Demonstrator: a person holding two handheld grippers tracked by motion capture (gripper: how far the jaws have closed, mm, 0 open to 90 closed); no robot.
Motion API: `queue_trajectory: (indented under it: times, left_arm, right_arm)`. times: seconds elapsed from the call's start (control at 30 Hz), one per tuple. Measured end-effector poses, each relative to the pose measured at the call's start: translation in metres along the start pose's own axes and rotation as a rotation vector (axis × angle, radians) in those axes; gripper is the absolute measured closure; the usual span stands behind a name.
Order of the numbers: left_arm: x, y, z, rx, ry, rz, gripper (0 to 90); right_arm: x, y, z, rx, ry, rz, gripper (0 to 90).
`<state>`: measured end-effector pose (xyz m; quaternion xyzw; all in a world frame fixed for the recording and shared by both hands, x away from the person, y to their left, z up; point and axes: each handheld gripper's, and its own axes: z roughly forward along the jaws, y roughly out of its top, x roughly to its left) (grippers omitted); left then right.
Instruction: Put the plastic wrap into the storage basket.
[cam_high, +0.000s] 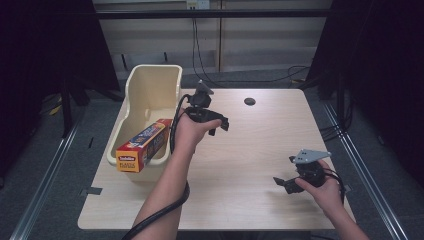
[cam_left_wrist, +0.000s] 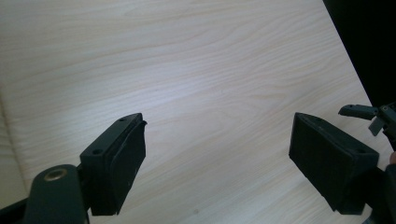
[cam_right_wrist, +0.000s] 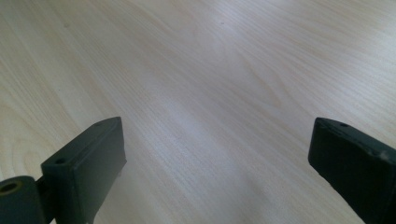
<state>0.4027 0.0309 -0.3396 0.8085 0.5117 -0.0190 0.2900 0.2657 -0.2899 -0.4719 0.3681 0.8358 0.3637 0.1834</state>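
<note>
Both my left tongs (cam_high: 223, 125) and right tongs (cam_high: 281, 182) gape empty; the box (cam_high: 144, 145) behind the left tongs overhangs the bin (cam_high: 150, 85) and could tip.

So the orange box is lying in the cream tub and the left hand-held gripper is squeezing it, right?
Not quite. The orange box does lie in the cream tub, but the left hand-held gripper isn't squeezing it. The left gripper view shows its jaws open over bare table, nothing between them.
</note>
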Motion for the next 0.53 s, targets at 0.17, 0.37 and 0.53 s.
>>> queue_trajectory:
  times: [0.17,0.37,0.53]
  left_arm:
    - [-0.002,-0.006,0.015,0.007,-0.015,0.008,18.5]
    - [-0.001,-0.014,0.032,0.013,-0.034,0.008,18.4]
    - [0.000,-0.020,0.044,0.013,-0.010,0.036,17.2]
  right_arm:
    - [0.000,0.000,0.000,0.004,-0.001,0.001,3.7]
    - [0.000,-0.001,0.001,0.005,-0.002,0.002,3.7]
    - [-0.001,-0.002,0.001,0.008,-0.006,0.002,3.4]
